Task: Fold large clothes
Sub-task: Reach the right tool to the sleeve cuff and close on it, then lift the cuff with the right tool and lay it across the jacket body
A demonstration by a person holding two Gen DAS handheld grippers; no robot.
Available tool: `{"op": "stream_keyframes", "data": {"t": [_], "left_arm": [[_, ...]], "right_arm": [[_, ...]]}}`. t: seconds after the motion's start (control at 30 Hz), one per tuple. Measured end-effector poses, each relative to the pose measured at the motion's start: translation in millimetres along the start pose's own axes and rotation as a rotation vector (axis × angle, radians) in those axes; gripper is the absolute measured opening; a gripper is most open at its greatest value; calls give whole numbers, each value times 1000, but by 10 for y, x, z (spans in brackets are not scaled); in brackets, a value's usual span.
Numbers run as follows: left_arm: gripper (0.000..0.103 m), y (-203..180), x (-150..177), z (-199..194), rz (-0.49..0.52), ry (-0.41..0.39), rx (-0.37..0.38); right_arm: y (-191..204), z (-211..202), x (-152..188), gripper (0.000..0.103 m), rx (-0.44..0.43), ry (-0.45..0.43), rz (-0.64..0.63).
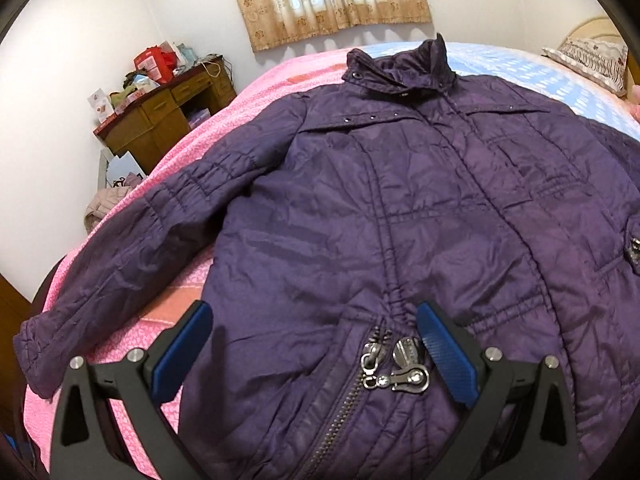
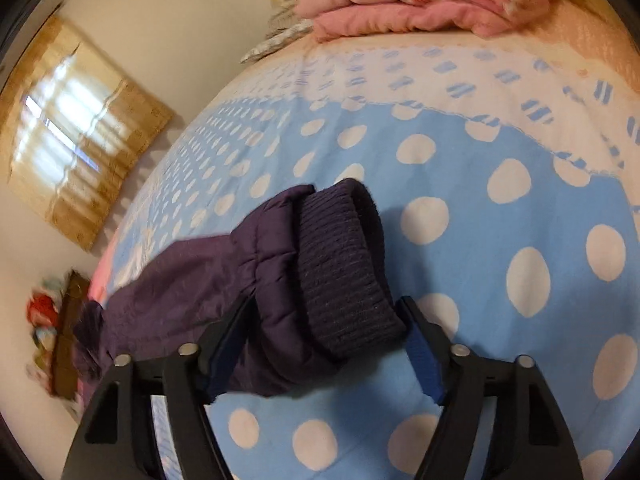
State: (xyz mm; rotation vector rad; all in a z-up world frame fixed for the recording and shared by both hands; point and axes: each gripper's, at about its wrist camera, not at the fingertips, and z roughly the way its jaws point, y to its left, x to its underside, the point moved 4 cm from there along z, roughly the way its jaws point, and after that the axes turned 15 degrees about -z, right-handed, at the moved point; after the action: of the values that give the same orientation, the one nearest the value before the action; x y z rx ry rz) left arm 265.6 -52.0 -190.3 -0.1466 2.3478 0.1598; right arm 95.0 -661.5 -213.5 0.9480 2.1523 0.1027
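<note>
A dark purple padded jacket lies face up on the bed, collar at the far end. One sleeve stretches out to the left. My left gripper is open above the jacket's lower front, over a zip pocket with metal pulls. In the right wrist view the other sleeve ends in a ribbed knit cuff. My right gripper is open with the cuff end lying between its fingers, over the blue dotted sheet.
A pink cover lies on the bed's left part, under the jacket. A cluttered wooden desk stands by the far left wall. Folded pink bedding and a pillow sit at the bed's head. A curtained window is behind.
</note>
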Motion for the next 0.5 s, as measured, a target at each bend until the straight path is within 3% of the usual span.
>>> {"op": "stream_keyframes", "data": {"t": [0.07, 0.17, 0.5], "left_arm": [[103, 4, 4, -3, -5, -1, 9], [103, 8, -14, 5, -4, 3, 15], [103, 185, -107, -190, -47, -18, 52]], "right_arm": [[22, -10, 32, 45, -32, 4, -11], [22, -34, 11, 35, -72, 1, -10], [433, -265, -500, 29, 35, -100, -167]]}}
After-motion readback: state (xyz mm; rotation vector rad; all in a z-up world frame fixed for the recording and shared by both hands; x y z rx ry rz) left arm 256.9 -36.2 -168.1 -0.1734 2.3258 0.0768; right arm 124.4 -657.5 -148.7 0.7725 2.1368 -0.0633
